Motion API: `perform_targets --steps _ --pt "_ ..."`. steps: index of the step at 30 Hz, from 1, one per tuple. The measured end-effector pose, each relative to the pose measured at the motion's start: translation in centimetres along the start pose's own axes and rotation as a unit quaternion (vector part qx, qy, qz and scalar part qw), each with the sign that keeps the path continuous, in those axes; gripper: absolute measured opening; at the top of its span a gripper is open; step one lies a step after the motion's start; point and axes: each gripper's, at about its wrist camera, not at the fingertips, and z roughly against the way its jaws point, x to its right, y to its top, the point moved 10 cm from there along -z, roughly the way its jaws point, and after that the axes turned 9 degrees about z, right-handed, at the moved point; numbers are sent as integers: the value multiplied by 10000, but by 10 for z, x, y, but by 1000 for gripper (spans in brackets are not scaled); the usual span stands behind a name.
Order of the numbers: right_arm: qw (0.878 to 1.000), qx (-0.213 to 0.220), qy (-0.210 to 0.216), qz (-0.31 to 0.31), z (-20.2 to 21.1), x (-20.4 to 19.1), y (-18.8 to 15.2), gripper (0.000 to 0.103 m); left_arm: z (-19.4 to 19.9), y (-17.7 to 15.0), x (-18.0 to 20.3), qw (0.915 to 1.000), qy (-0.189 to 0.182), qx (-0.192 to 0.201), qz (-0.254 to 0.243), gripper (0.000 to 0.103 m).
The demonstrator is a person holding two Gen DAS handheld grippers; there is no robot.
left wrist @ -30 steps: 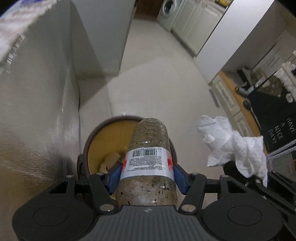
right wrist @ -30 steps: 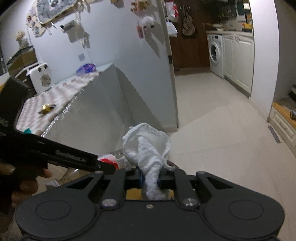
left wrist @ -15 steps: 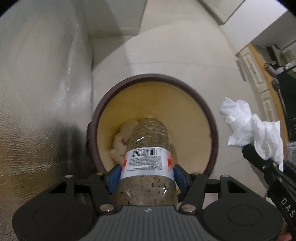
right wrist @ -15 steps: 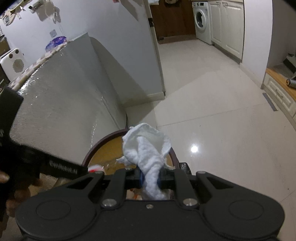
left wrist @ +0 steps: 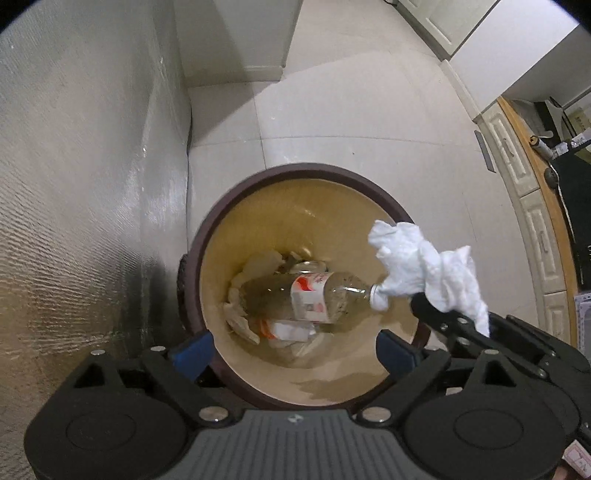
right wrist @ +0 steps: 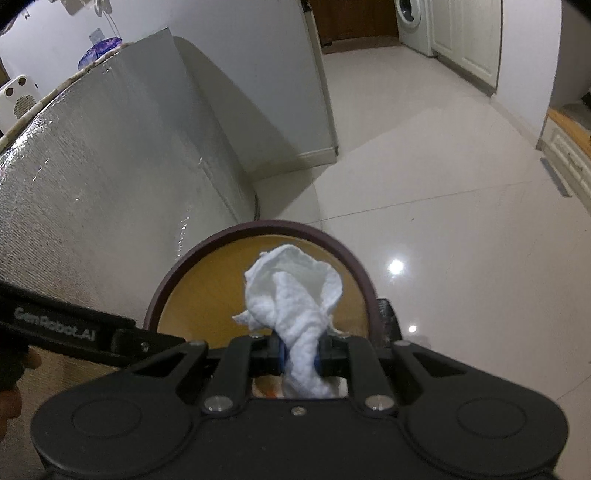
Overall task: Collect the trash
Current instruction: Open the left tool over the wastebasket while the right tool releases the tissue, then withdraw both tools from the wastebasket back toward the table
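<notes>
A round trash bin point(left wrist: 207, 236) with a dark brown rim and tan inside stands on the floor below both grippers; it also shows in the right wrist view point(right wrist: 354, 266). A clear plastic bottle point(left wrist: 310, 299) with a white and red label lies inside it on other scraps. My left gripper point(left wrist: 293, 352) is open and empty above the bin's near rim. My right gripper point(right wrist: 300, 356) is shut on a crumpled white tissue point(right wrist: 295, 295), held over the bin's right side; the tissue also shows in the left wrist view point(left wrist: 424, 269).
A table draped in silver foil-like cloth point(left wrist: 74, 184) stands close on the left of the bin. Pale tiled floor point(right wrist: 443, 184) spreads ahead and right. White cabinets point(left wrist: 528, 206) line the right side. A washing machine point(right wrist: 412, 22) stands far back.
My left gripper has opened and the bottle has dropped into the bin. Both grippers have moved further over the bin, and the tissue now hangs above its opening.
</notes>
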Motion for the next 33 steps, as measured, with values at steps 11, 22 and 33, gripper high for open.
perform_targets --steps 11,22,33 --pt "9991 -138 297 267 -10 -16 -3 36 16 12 -14 9988 244 383 195 100" --pt "9885 -534 1031 971 -9 -58 -24 41 18 13 -14 9985 220 433 260 100" --pt "9926 -489 679 876 -6 -48 -27 90 19 9 -12 9986 275 446 119 102"
